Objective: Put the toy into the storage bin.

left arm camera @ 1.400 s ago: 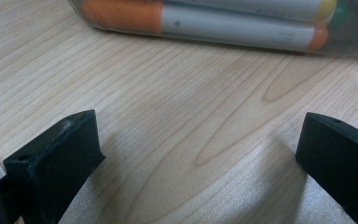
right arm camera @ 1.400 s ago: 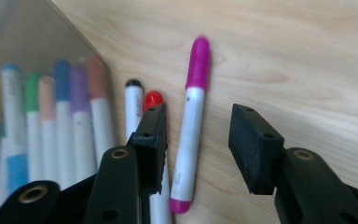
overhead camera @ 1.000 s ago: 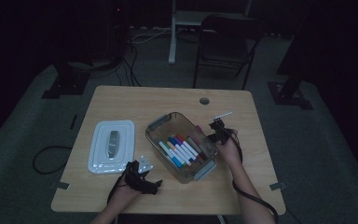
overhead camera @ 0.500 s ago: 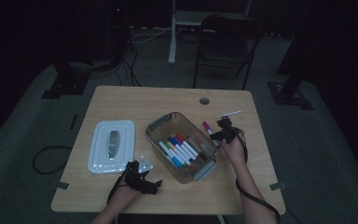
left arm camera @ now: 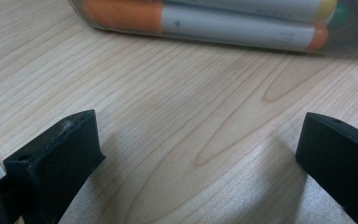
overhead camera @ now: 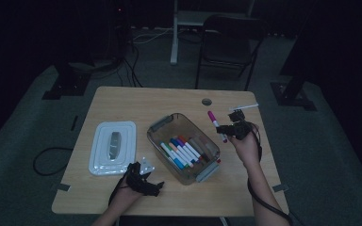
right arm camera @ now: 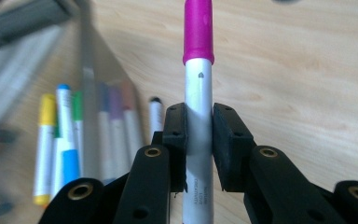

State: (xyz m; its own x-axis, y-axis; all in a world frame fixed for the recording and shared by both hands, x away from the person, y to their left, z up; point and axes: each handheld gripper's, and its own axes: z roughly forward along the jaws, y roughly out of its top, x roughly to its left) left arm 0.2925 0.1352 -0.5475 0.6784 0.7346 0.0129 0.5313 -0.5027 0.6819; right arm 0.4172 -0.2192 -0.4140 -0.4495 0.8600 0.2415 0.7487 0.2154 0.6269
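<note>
My right gripper (right arm camera: 199, 116) is shut on a white marker with a magenta cap (right arm camera: 198, 70), cap pointing away. In the high view that marker (overhead camera: 215, 123) hangs above the table, just right of the clear plastic bin (overhead camera: 153, 139), held by the right gripper (overhead camera: 227, 129). Several coloured markers (overhead camera: 181, 150) lie in the bin. My left gripper (overhead camera: 151, 186) rests near the table's front edge, left of the bin. Its jaws stand wide open (left arm camera: 200, 154) over bare wood, facing the bin wall with orange-capped markers (left arm camera: 214, 28) behind it.
The bin's white lid (overhead camera: 101, 155) lies flat on the wooden table (overhead camera: 136, 103) to the left. A round cable hole (overhead camera: 206, 101) sits at the far edge. A folding chair (overhead camera: 228, 42) stands beyond the table, and a cable loops on the floor (overhead camera: 47, 160).
My right gripper closed on the magenta-capped marker at the bin's right side and lifted it up and slightly right. The left gripper stayed still.
</note>
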